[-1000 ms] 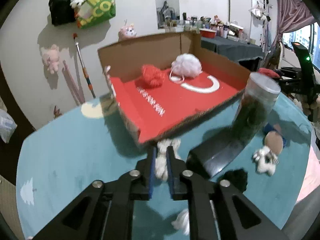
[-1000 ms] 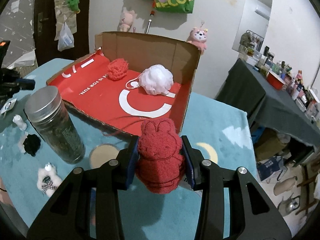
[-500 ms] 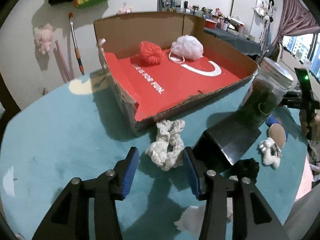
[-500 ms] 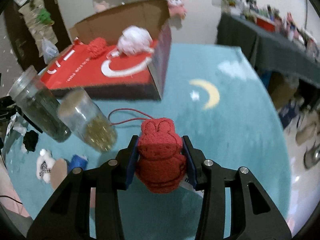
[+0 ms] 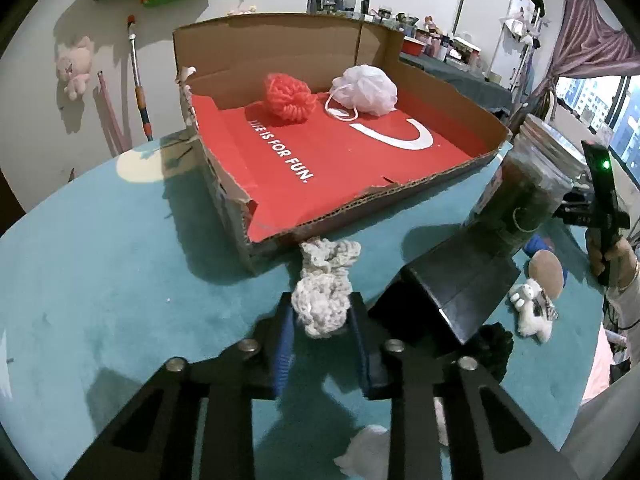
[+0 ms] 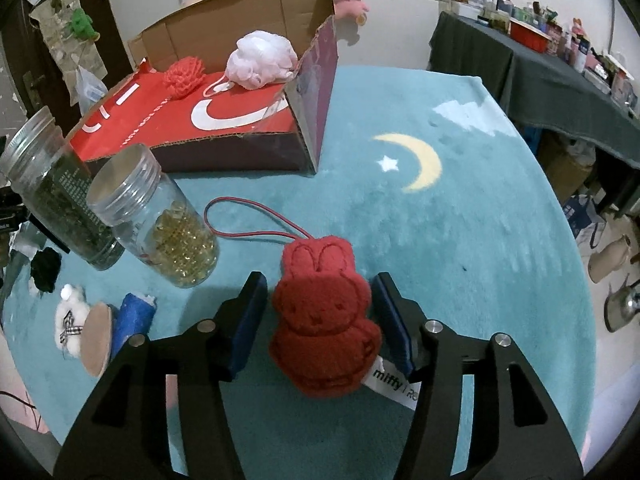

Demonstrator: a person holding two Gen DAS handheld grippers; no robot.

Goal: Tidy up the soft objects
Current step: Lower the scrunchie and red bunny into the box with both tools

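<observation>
My left gripper [image 5: 322, 328] is shut on a cream knotted rope toy [image 5: 324, 288], just in front of the red-lined cardboard box [image 5: 440, 188]. In the box lie a red pompom [image 5: 287, 96] and a white mesh puff [image 5: 366, 90]. My right gripper [image 6: 320, 316] is open around a red plush rabbit [image 6: 322, 320] that lies on the teal rug [image 6: 460, 240]; its pads stand clear of the plush. The rabbit's red cord [image 6: 248, 232] loops toward the box [image 6: 312, 120].
Two jars stand left of the rabbit: one with dark contents [image 6: 56, 188], one with yellow beads [image 6: 160, 216]. A small white plush [image 6: 72, 320], a blue roll [image 6: 132, 320] and a black puff [image 6: 44, 268] lie at the left. A black stand [image 5: 452, 292] is near the rope toy.
My left gripper closed on the rope toy after opening. My right gripper lowered the red rabbit onto the rug and opened.
</observation>
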